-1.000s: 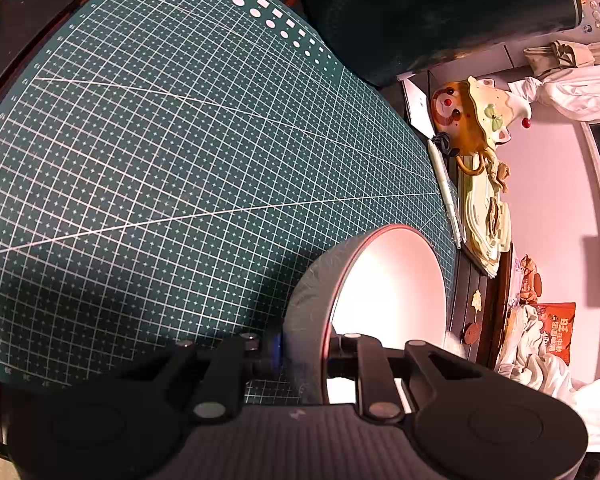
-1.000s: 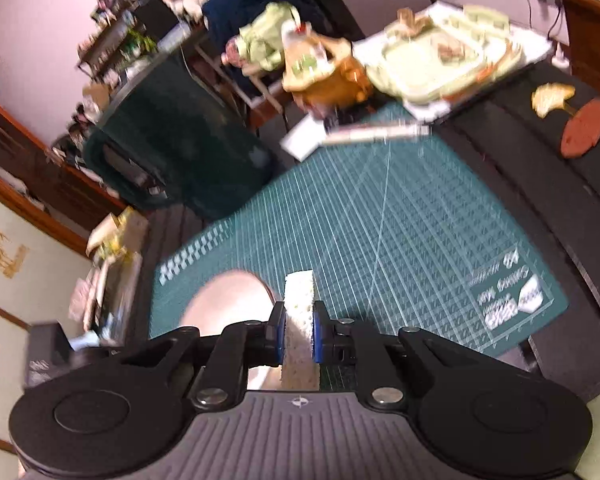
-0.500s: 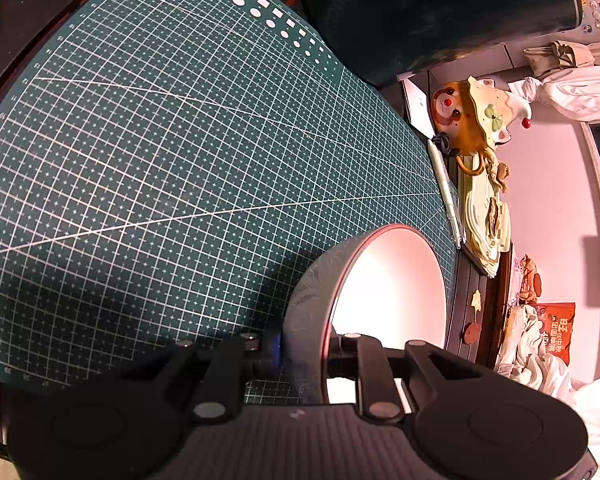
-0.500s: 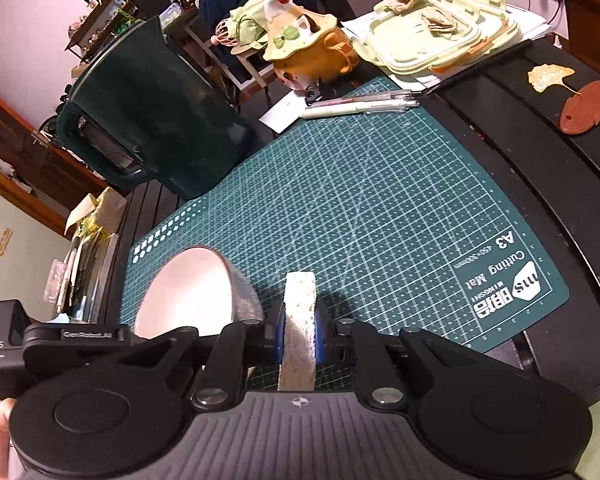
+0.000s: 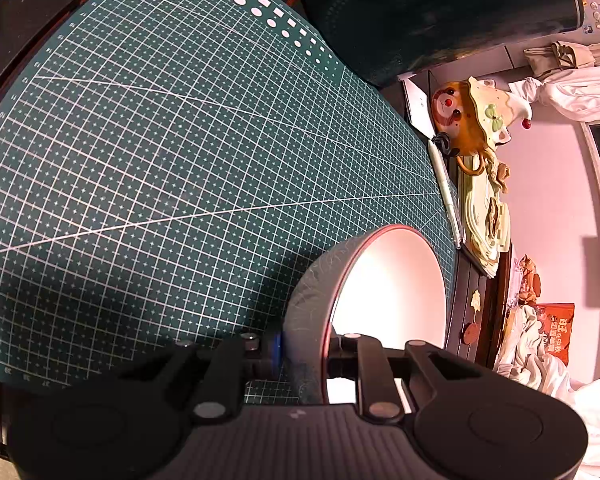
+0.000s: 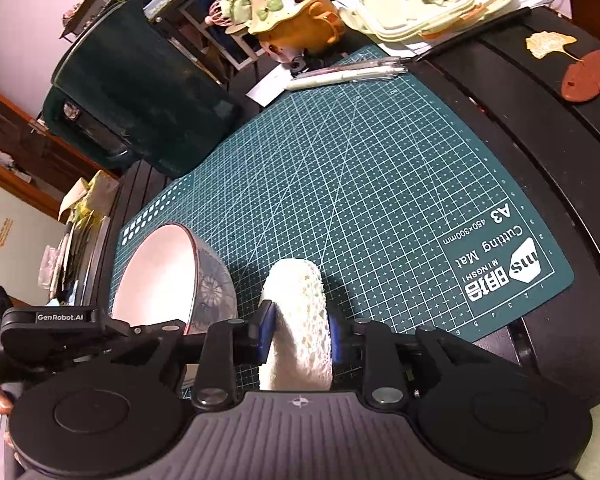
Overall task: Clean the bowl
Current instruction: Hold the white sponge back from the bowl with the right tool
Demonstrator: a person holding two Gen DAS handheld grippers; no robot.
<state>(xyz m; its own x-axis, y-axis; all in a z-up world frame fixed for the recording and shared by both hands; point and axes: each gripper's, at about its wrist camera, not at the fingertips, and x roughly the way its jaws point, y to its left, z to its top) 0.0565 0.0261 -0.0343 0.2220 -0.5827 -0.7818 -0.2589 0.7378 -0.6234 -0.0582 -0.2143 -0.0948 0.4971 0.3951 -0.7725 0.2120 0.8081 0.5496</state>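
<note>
My left gripper [image 5: 302,354] is shut on the rim of a bowl [image 5: 388,288], grey patterned outside and white inside, held tilted on its side above the green cutting mat [image 5: 160,160]. In the right wrist view the bowl [image 6: 168,276] is at the lower left with the left gripper's body [image 6: 64,320] on it. My right gripper [image 6: 300,334] is shut on a white sponge [image 6: 298,320], held upright just right of the bowl and apart from it.
A dark green container [image 6: 140,92] stands at the mat's far left corner. A plush toy [image 6: 288,24], pens [image 6: 344,74] and pale green lids [image 6: 424,4] lie beyond the mat. Two leaf-shaped pieces [image 6: 572,64] lie on the dark table at right.
The right gripper with the sponge has swung and settled closer to the mat beside the bowl. The left gripper and bowl have not moved.
</note>
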